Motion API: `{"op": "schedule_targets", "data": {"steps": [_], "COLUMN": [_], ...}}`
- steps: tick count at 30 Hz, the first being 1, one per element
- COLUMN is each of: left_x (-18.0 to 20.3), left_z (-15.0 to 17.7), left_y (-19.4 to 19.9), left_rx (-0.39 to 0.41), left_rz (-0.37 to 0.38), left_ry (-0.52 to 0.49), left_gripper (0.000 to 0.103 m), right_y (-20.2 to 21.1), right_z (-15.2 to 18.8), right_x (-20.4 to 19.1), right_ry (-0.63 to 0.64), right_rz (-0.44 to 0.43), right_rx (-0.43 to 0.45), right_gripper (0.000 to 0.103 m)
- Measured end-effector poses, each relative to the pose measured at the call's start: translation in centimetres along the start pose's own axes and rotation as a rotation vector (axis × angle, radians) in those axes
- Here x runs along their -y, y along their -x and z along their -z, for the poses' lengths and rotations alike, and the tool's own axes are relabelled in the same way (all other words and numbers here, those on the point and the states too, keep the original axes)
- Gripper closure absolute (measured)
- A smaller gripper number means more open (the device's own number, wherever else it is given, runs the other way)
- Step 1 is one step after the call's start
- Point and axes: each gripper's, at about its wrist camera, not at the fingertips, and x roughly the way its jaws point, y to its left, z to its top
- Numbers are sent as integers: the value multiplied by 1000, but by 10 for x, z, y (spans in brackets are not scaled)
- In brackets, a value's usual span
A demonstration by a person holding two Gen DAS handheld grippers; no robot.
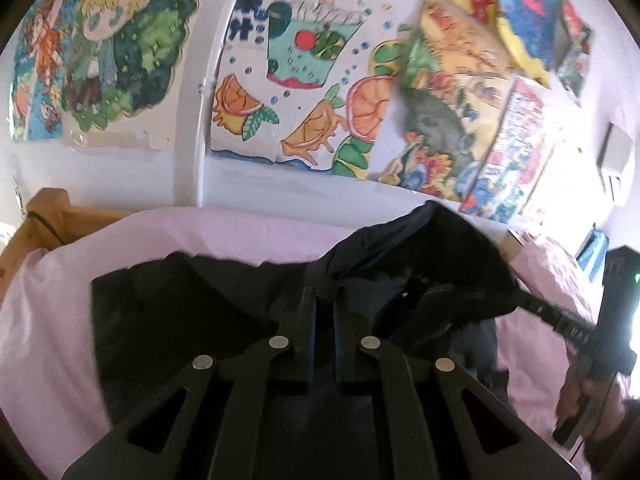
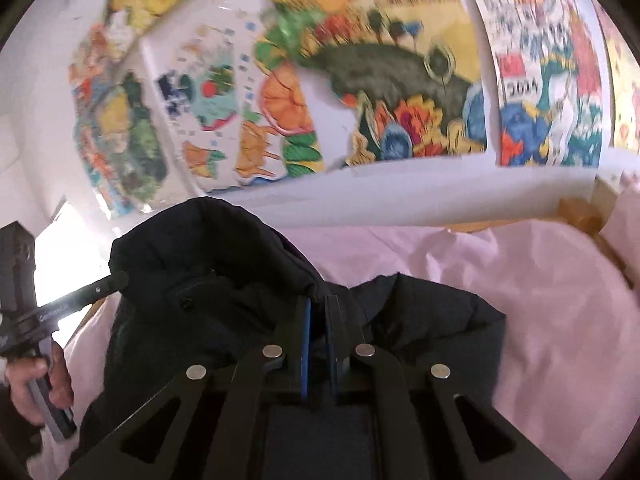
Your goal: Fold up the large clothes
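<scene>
A: What does each tool hold?

B: The left tool [image 1: 323,300] is closed on a raised fold of the dark padded jacket [image 1: 192,304]; the right tool [image 2: 319,308] likewise pinches a gathered ridge of the jacket near its collar.

A: Where does the garment lie?

B: On the bed's pink sheet [image 2: 540,300], below a wall of children's paintings [image 1: 296,80]; part is lifted, the rest lies spread.

A: Progress?

B: Seemingly early. One fold appears in hand; the jacket remains broad, with further folds and flattening left.
</scene>
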Motion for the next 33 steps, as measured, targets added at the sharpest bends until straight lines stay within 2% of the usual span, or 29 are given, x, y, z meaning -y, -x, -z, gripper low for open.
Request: {"op": "schedule_targets", "data": {"steps": [4, 9, 15, 19, 23, 28, 33], "left_x": [4, 2, -11, -28, -34, -38, -39], "left_z": [22, 52, 87, 109, 120, 123, 122], "left_y": [30, 37, 14, -16, -28, -29, -25], "left_rx": [-12, -35, -76, -129, -113, -99, -95], "left_rz": [23, 9, -13, -37, -35, -32, -20], "left_ry": [-17, -24, -22, -5, -16, -11, -3], "left_gripper": [99, 100, 101, 101, 101, 101, 101], "right_y": [36, 45, 23, -2, -27, -29, -3], "right_z": [23, 60, 95, 113, 132, 133, 123], "right_x": [-13, -22, -11, -3, 1, 3, -1], "right_ry": [86, 148, 135, 139, 163, 172, 206], "right_rz": [-2, 19, 51, 72, 93, 95, 72], "right_rx": [17, 11, -38, -68, -120, -128, -93], "right_gripper": [96, 96, 96, 96, 96, 96, 95]}}
